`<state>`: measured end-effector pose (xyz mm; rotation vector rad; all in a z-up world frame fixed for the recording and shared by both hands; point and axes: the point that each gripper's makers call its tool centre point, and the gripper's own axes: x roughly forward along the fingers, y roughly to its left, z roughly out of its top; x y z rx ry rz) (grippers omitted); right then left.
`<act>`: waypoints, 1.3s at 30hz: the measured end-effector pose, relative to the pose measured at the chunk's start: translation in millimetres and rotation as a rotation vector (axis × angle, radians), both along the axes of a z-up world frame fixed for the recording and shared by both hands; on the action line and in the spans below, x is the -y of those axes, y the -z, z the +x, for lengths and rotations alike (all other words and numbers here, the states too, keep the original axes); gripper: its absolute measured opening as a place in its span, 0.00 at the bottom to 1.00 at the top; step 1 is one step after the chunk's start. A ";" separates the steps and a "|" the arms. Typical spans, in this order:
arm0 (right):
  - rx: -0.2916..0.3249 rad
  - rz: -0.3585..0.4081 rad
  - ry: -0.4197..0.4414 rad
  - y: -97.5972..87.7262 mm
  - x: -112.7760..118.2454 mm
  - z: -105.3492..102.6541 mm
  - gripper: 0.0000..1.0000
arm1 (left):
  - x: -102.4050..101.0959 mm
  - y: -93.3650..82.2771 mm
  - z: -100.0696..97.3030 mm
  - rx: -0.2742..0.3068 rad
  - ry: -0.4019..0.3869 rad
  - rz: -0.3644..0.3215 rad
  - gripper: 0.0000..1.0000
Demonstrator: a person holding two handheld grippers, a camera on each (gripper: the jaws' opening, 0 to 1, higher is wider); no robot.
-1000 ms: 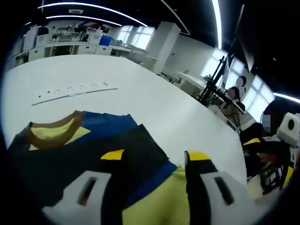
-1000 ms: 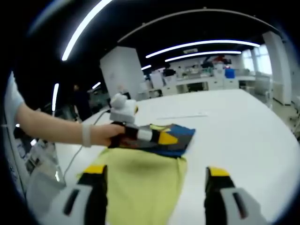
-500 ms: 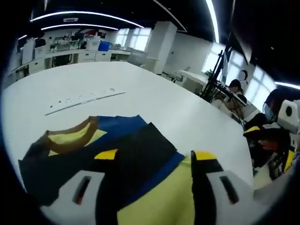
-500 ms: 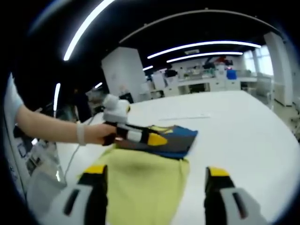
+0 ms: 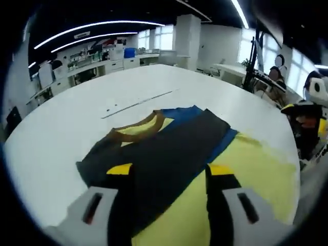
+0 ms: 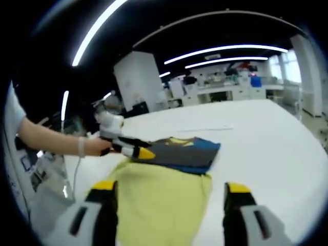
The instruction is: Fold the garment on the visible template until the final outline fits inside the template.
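garment (image 5: 169, 159) mid-frame on counter (image 5: 61, 128), lower edge cut off | left gripper (image 5: 166, 177) fingers apart | right gripper (image 6: 166, 197) fingers apart | template indiscernible

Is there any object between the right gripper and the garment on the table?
Nothing visible stands in the way. In the right gripper view, the right gripper hangs open over the yellow part of the garment on the white table, while the left gripper sits further along the cloth.
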<state>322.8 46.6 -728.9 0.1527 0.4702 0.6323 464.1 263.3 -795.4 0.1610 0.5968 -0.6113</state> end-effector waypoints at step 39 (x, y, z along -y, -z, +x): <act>-0.027 0.007 0.011 9.6 2.1 -6.5 0.84 | -79.2 23.7 -30.9 0.178 0.124 0.521 0.17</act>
